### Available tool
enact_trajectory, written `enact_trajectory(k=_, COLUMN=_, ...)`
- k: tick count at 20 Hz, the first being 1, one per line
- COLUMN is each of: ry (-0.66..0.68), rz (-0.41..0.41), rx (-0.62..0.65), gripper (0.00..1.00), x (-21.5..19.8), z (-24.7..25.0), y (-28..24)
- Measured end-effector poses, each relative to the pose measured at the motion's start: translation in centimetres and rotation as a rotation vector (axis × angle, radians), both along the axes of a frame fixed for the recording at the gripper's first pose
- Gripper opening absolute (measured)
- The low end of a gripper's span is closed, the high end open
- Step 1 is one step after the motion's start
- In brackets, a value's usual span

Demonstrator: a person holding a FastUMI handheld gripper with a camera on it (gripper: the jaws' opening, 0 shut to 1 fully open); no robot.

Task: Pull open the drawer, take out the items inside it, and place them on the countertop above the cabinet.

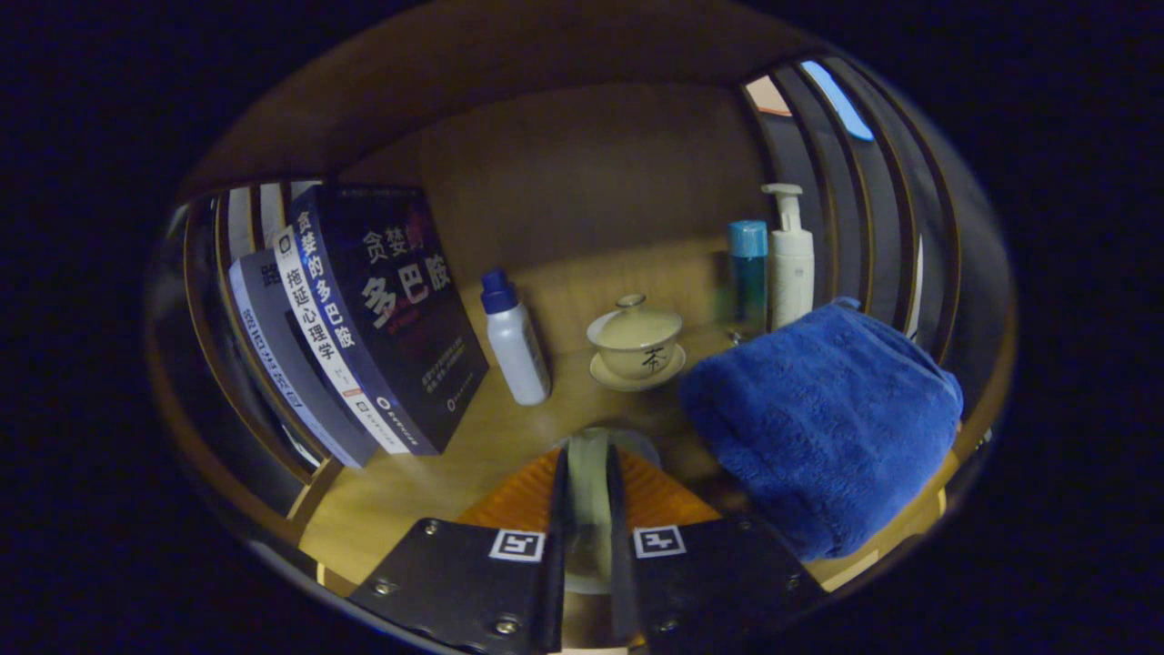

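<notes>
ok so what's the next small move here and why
Probably lower a touch and open the tool. Its fingers look closed on a pale item, already over the countertop, with bare wood just ahead, between the white bottle and the blue towel, short of the lidded cup.

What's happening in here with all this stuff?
The hand-held gripper has its fingers pinched on a pale, thin object, held just above the wooden countertop. What the object is cannot be told. Ahead stand a lidded tea cup, a white bottle with a blue cap and leaning books. A folded blue towel lies beside the fingers.
</notes>
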State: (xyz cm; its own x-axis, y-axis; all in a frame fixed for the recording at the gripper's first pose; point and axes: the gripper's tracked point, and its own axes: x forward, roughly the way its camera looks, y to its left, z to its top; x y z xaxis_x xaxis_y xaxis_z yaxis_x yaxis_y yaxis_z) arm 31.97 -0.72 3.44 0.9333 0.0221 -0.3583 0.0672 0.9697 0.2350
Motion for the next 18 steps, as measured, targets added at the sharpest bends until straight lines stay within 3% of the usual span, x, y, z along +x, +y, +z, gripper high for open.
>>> enact_trajectory(k=4, ry=0.025, rz=-0.016, rx=0.042, gripper=0.24, x=0.2, z=-0.3, y=0.3)
enact_trajectory(k=9, ry=0.059, rz=-0.059, rx=0.048, gripper=0.94, x=-1.8, z=0.5, y=0.2)
enact_trajectory(k=13, ry=0.076, rz=-0.05, rx=0.014, gripper=0.98, x=-4.5, z=0.5, y=1.0)
enact_trajectory(k=18, ry=0.037, rz=-0.015, rx=-0.137, gripper=0.98, x=-10.2, z=1.0, y=2.0)
